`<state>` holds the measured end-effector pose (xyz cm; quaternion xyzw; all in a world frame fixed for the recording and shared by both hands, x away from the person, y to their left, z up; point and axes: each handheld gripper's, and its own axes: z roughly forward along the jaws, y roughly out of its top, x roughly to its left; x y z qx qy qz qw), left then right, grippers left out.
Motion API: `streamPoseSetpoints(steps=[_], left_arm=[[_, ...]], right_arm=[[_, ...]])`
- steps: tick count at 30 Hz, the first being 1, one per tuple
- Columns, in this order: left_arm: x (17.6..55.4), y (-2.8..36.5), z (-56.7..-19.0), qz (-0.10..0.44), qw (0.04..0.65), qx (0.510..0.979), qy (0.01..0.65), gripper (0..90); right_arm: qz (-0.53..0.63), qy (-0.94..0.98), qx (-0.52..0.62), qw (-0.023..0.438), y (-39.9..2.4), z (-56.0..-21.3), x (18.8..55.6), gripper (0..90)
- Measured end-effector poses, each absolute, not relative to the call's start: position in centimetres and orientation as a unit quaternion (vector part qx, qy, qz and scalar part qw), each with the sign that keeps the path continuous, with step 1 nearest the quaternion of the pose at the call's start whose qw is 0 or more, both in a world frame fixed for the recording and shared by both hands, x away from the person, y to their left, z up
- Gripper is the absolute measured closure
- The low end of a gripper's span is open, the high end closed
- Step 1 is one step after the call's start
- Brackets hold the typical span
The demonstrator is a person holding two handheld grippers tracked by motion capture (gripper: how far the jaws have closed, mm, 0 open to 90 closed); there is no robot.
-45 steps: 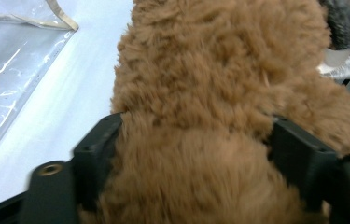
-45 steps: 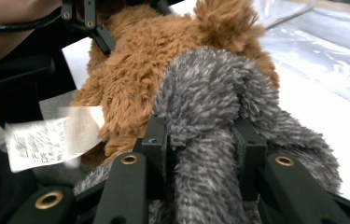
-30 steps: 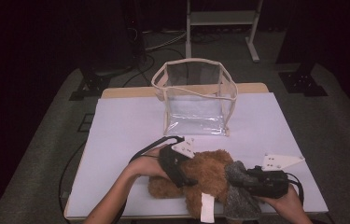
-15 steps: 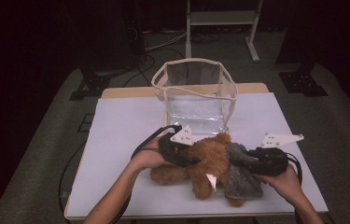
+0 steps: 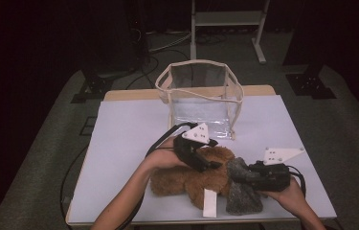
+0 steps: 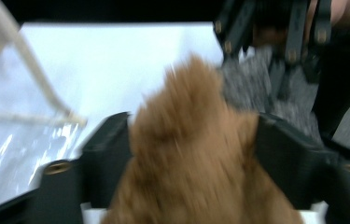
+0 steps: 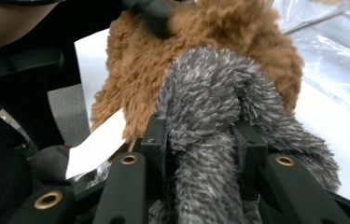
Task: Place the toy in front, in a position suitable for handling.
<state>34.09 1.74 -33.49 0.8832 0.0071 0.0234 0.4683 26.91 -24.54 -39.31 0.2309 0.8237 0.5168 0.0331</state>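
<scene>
A brown plush toy (image 5: pixel 179 179) with a grey furry part (image 5: pixel 241 194) lies near the table's front edge, a white label (image 5: pixel 209 203) hanging from it. My left gripper (image 5: pixel 213 165) grips the brown fur (image 6: pixel 186 154) from above; its jaws have just been opening a little, with the fur still filling the gap and touching both. My right gripper (image 5: pixel 244 175) comes in from the right, shut on the grey part (image 7: pixel 210 93), which bulges between its jaws (image 7: pixel 200 135). In the left gripper view, the right gripper (image 6: pixel 275 42) shows at the top right.
An upright clear plastic bag (image 5: pixel 201 96) with a cream trim, top open, stands at the back middle of the white table (image 5: pixel 124 139), close behind the toy. Its clear wall (image 6: pixel 14 116) is just left of my left gripper. Dark floor and cables surround the table.
The toy and both grippers have shifted away from the front edge toward the bag. My left gripper went from resting over the toy to pinching its brown fur and rising.
</scene>
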Motion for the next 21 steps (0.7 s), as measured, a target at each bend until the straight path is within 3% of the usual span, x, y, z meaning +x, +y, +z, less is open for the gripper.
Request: streamPoseSetpoints(steps=[3, 6, 8, 21], left_arm=[[34.4, 0.9, -33.5, 0.023, 0.469, 0.883, 0.002, 48.8], [34.4, 0.3, -34.0, 0.041, 0.461, 0.886, 0.003, 71.5], [34.5, 0.1, -34.2, 0.043, 0.461, 0.886, 0.012, 80.5], [35.5, -0.9, -31.0, 0.076, 0.481, 0.873, 0.026, 84.1]], right_arm=[[0.515, 0.826, 0.23, 0.028, -24.8, -39.7, 26.7, 62.7], [0.517, 0.823, 0.233, 0.026, -25.1, -40.0, 26.7, 61.9], [0.517, 0.822, 0.238, 0.03, -25.3, -39.9, 26.8, 61.2], [0.53, 0.803, 0.264, 0.064, -26.9, -38.0, 27.8, 61.6]])
